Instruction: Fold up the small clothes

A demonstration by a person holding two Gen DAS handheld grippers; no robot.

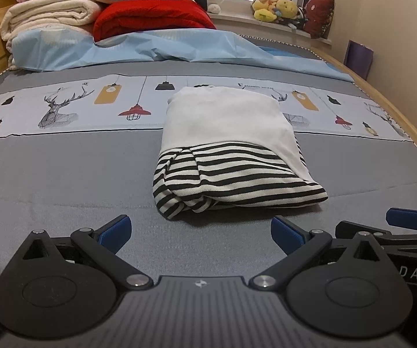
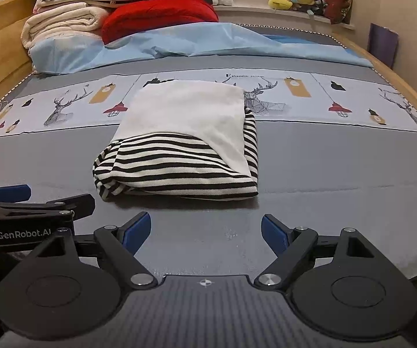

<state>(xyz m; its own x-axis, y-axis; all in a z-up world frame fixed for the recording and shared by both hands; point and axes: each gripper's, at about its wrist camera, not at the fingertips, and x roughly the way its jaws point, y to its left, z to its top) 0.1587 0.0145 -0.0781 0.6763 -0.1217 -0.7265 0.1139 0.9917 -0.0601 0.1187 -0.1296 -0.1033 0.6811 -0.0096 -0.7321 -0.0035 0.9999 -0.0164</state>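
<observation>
Both grippers, left gripper (image 1: 201,233) and right gripper (image 2: 205,232), are hovering wide open; the soft, floppy black-and-white striped cotton garment (image 1: 231,156) is lying folded, so I'd pinch its near edge.

The folded black-and-white striped knit garment (image 1: 231,171) shows a ribbed cloth weave with a smooth matt white panel. The grey bed sheet (image 1: 63,179) looks finely woven. Each hand-held gripper is matt black plastic with blue rubbery pads (image 2: 139,229) and shiny metal pivot pins (image 1: 263,281).
</observation>
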